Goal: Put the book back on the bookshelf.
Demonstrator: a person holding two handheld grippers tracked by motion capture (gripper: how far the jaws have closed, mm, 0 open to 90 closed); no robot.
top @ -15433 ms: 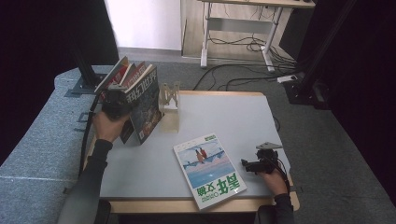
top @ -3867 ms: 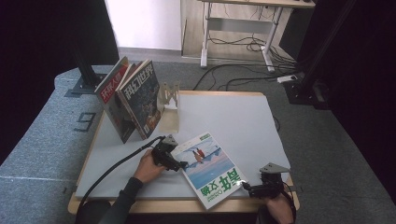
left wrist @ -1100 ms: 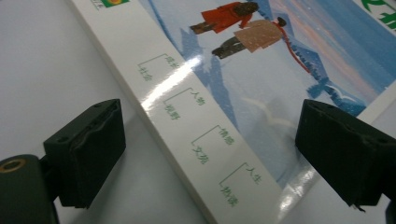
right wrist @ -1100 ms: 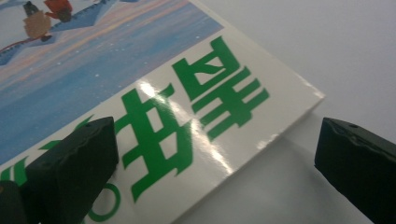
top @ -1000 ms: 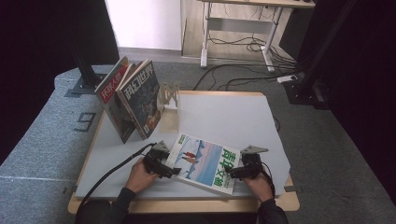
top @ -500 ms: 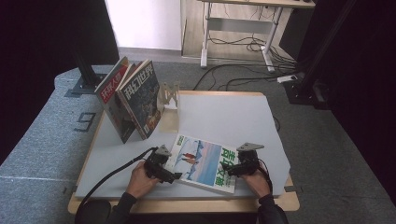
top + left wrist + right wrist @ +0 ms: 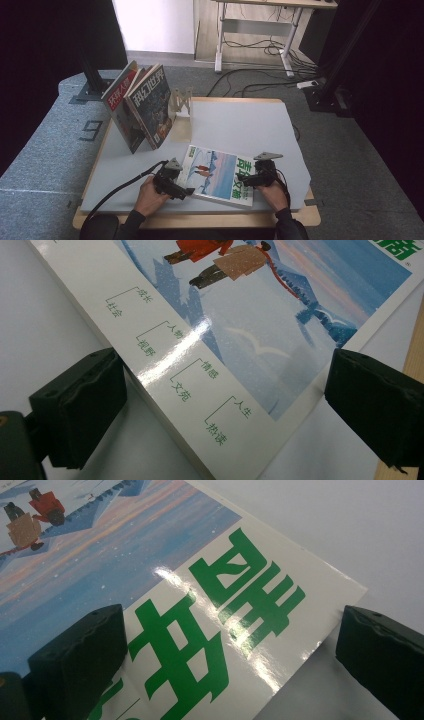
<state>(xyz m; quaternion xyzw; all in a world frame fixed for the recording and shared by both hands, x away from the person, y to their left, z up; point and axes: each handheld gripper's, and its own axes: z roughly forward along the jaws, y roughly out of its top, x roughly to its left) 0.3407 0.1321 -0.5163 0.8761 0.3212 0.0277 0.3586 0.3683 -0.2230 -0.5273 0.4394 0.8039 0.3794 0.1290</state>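
Flat magazine between both open tools.

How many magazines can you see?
3. One magazine lies flat near the front of the table, between both tools. Two stand leaning at the back left: red-topped and dark-covered. More could hide behind.

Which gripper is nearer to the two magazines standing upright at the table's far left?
Left. The left gripper sits at the flat magazine's left end, on the same side as the standing magazines. The right gripper is at its right end, farther off.
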